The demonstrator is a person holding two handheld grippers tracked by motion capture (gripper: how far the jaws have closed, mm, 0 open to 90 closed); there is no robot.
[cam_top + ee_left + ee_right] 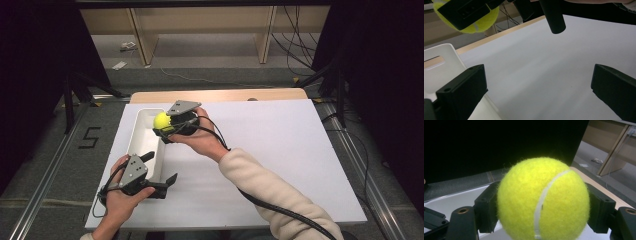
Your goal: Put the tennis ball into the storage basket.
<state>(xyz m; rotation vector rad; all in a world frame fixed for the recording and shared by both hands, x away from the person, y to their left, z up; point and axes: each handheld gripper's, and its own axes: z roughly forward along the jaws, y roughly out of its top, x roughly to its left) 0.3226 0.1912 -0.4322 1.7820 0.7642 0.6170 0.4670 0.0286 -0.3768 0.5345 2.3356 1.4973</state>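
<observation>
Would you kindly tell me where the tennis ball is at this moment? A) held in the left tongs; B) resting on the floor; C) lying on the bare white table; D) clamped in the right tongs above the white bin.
D: the tennis ball sits squeezed between the jaws of the right tongs, raised over the far end of the white bin, while the left tongs stand open and hold nothing.
</observation>
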